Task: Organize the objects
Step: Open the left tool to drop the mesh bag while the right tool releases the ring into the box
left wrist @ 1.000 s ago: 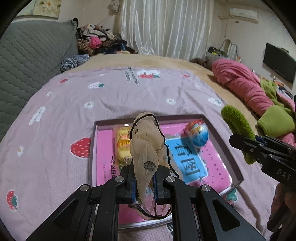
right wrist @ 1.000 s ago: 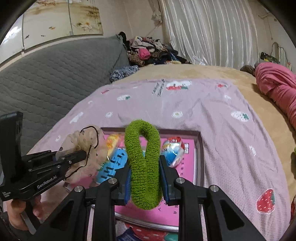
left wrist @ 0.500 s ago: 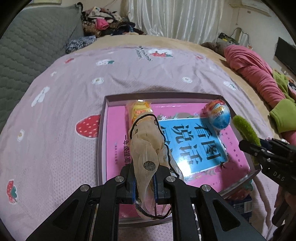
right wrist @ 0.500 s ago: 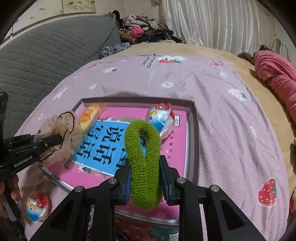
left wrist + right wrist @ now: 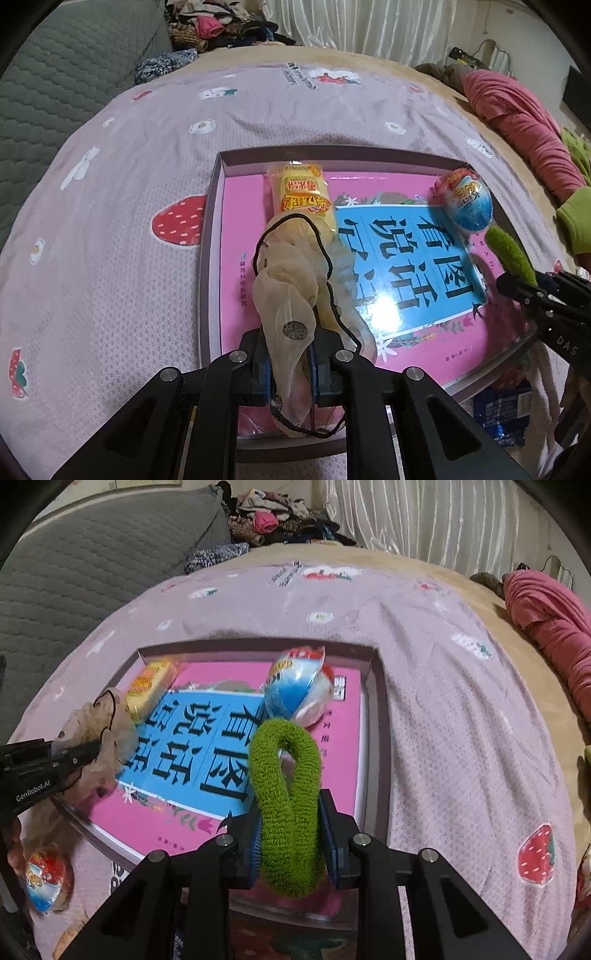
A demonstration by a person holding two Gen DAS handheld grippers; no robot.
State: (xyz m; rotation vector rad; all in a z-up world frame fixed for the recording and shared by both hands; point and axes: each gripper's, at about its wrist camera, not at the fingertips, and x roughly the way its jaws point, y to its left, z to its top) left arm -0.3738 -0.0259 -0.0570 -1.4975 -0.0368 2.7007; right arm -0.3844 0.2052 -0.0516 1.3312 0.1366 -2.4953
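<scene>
My left gripper [image 5: 290,371] is shut on a beige mesh scrunchie [image 5: 291,280] and holds it over the near left part of a shallow pink-lined box [image 5: 212,229]. My right gripper [image 5: 290,843] is shut on a green terry hair tie [image 5: 286,775] above the box's near edge [image 5: 373,738]. In the box lie a yellow snack packet [image 5: 299,192] at the back left and a blue-and-red foil egg [image 5: 467,201] at the back right. Each gripper shows in the other's view: the right gripper [image 5: 517,284] and the left gripper [image 5: 85,751].
The box rests on a lilac strawberry-print blanket [image 5: 110,229] on a bed. A second foil egg [image 5: 44,880] lies on the blanket near the box's near left corner. A blue packet [image 5: 498,410] lies by the near right corner. A pink quilt [image 5: 517,118] is at the far right.
Both grippers have moved forward and down toward the box, still holding the scrunchie and the green hair tie. The box now fills more of both views.
</scene>
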